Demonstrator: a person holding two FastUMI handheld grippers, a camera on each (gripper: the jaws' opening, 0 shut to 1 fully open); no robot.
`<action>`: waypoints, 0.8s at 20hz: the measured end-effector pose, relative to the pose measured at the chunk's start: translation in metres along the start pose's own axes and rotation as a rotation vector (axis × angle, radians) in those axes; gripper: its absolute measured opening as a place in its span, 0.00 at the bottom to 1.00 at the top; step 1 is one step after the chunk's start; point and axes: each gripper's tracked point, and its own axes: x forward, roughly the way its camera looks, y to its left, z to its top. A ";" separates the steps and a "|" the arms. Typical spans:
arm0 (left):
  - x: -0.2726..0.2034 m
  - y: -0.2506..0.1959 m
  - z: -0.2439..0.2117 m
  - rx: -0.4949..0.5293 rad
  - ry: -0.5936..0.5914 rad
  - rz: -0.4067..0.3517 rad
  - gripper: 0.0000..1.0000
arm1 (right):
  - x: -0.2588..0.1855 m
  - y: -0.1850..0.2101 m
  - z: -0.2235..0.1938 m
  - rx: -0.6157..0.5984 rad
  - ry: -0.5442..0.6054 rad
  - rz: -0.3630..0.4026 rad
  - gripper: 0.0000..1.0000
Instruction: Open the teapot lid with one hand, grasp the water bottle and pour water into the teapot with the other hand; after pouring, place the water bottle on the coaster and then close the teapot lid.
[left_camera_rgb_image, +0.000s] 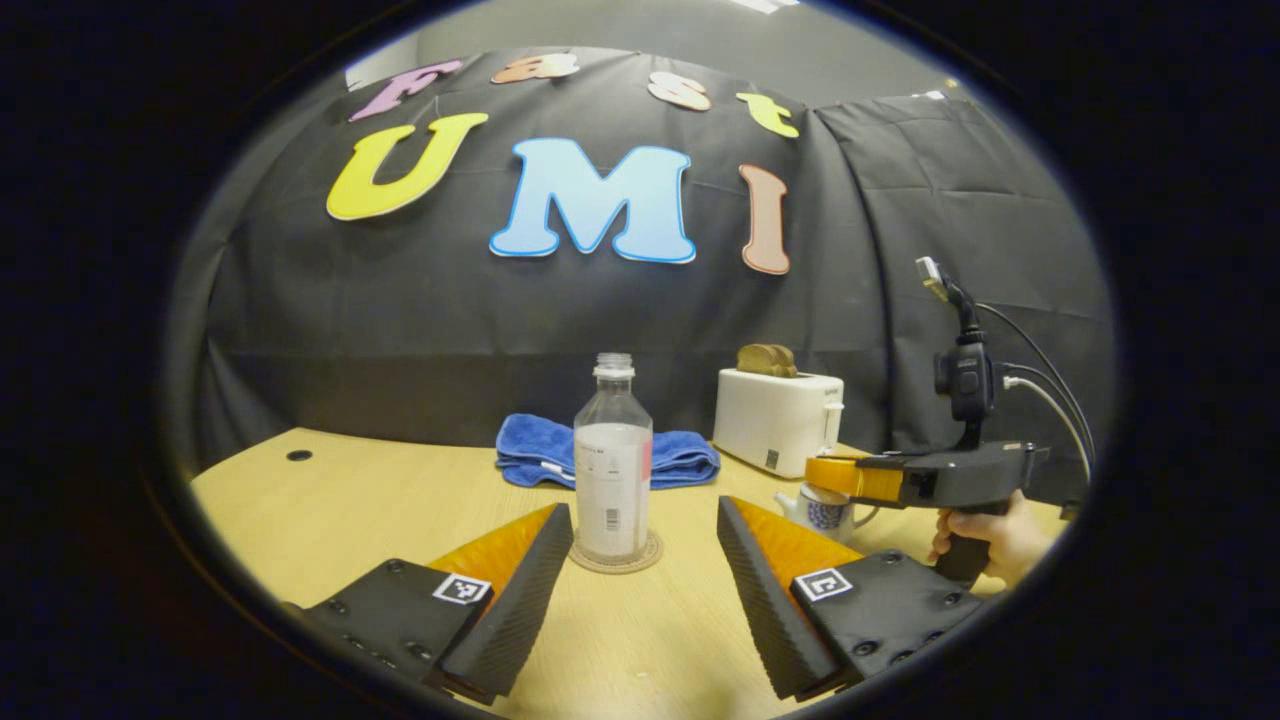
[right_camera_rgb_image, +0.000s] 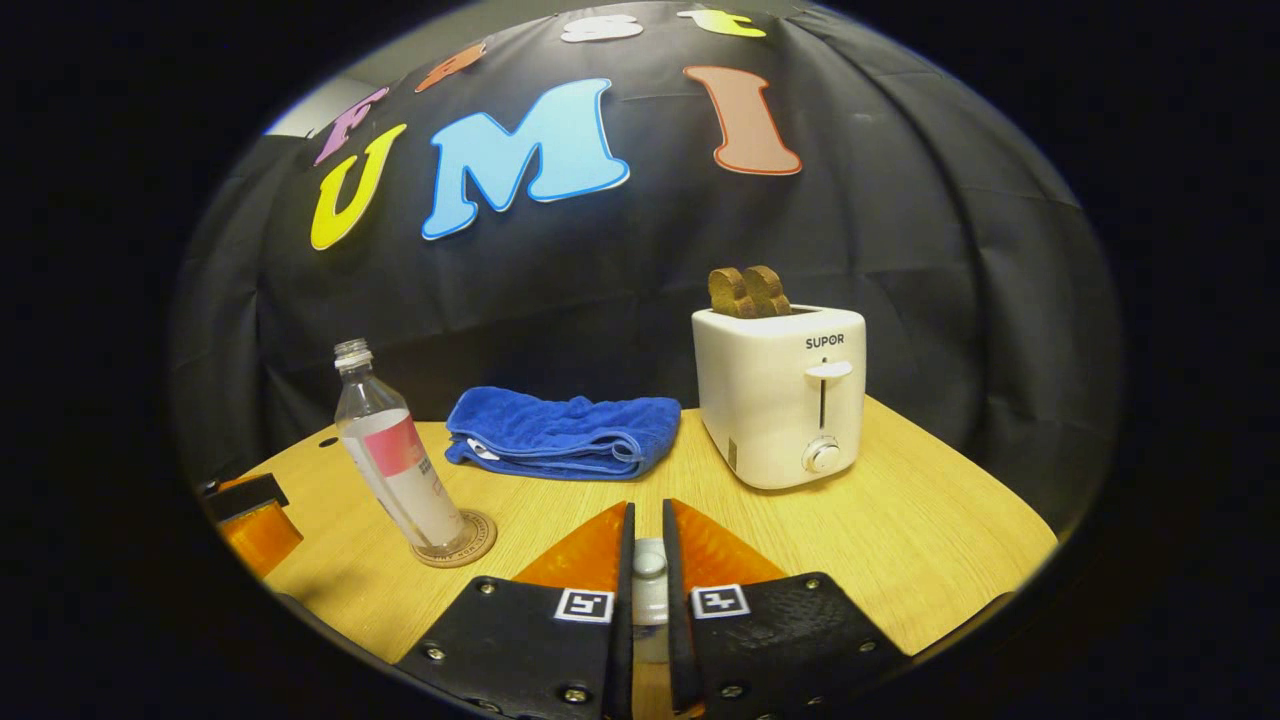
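Observation:
A clear, uncapped water bottle with a white-and-red label stands upright on a round coaster. My left gripper is open, its fingers just short of the bottle on either side and not touching it. In the right gripper view the bottle and coaster are at the left. My right gripper is shut on the white teapot lid knob. In the left gripper view the right gripper hovers over the white-and-blue teapot, hiding the lid.
A white toaster holding bread slices stands at the back right of the wooden table. A folded blue towel lies behind the bottle. A hand holds the right gripper's handle, with cables rising above it.

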 end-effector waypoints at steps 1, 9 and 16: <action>-0.001 -0.002 -0.001 -0.001 0.000 -0.004 0.96 | -0.001 -0.001 0.001 -0.012 -0.010 -0.005 0.16; -0.007 -0.022 -0.009 0.018 0.007 -0.027 0.96 | -0.045 0.019 0.035 -0.095 -0.141 -0.055 0.87; -0.046 -0.031 -0.001 0.034 -0.031 -0.004 0.96 | -0.123 0.050 0.024 -0.144 -0.191 -0.039 0.96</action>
